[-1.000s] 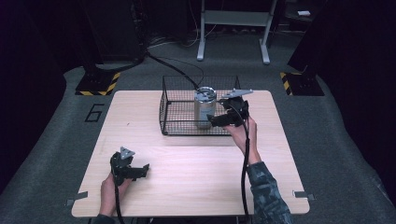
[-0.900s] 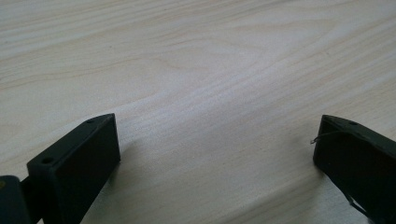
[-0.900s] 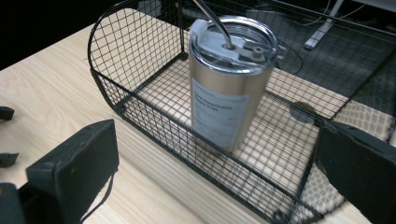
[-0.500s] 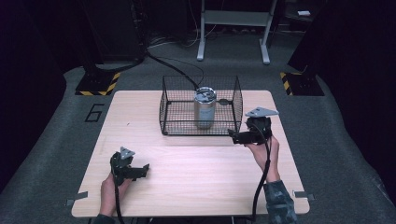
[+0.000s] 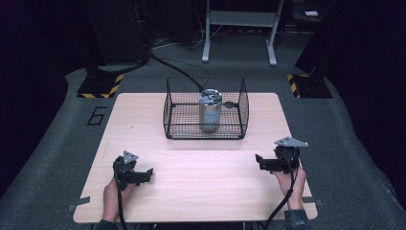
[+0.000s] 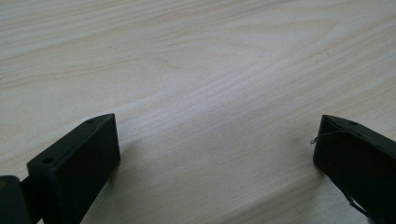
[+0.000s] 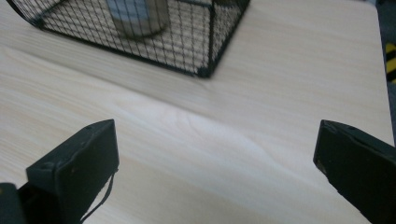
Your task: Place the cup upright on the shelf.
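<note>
A silver can [image 5: 209,111] stands upright inside a black wire basket [image 5: 179,125] at the back middle of the light wooden table [image 5: 206,182]. In the right gripper view the can [image 7: 137,16] and the basket [image 7: 205,51] lie at the top left. My right gripper [image 5: 260,162] is held low at the table's right front, open, with bare wood between its jaws. My left gripper [image 5: 147,173] rests at the left front, open too, nothing between its jaws. Both grippers are well apart from the basket.
The table's right edge [image 7: 380,60] runs close to the right gripper. Dark floor surrounds the table, with a metal stand [image 5: 238,28] and yellow-black striped bases [image 5: 98,86] behind it. A cable [image 5: 179,72] trails over the floor toward the basket.
My right gripper has drawn back from the basket to the table's right front, leaving the can standing in the basket. The left gripper has stayed put.
</note>
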Motion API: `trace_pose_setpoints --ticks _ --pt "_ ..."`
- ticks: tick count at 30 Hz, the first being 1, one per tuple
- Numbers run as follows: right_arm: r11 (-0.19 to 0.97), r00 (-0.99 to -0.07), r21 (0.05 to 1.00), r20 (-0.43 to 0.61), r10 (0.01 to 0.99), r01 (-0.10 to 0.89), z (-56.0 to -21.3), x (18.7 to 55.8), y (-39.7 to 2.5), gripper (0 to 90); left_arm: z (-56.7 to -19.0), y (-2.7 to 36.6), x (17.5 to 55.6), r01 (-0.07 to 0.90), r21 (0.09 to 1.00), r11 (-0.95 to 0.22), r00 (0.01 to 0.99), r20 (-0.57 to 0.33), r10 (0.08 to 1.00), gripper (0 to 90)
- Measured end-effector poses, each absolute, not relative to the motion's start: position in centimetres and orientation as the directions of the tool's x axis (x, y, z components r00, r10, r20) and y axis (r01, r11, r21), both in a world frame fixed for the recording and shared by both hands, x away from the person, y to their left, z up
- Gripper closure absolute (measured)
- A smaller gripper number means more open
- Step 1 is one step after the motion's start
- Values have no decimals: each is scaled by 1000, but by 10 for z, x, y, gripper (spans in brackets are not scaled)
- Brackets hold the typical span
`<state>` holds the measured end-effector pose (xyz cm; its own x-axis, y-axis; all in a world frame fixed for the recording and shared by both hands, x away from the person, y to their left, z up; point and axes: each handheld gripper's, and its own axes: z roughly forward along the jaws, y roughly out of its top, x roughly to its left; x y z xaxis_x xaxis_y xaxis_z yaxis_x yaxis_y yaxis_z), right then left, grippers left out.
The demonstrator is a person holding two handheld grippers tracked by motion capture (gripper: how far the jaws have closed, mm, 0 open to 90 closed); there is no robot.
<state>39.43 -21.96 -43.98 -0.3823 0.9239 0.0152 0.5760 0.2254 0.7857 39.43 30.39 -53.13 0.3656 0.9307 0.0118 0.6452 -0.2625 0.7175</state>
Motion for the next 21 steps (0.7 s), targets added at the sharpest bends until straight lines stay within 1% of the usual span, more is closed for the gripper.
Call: trace_pose_setpoints --ticks 8,12,17,21 --pt "167 -296 757 37 955 632 -486 374 -245 0 -531 304 394 646 716 -265 367 13 930 4" --pt "148 -262 727 46 964 670 -507 369 -253 0 -531 304 394 645 717 -264 365 13 931 4" --pt "166 -234 699 3 972 696 -525 368 -257 0 -531 304 394 646 718 -259 364 10 932 4" --pt "147 -213 715 3 977 683 -530 367 -261 0 -532 304 394 643 720 -260 363 12 932 4"
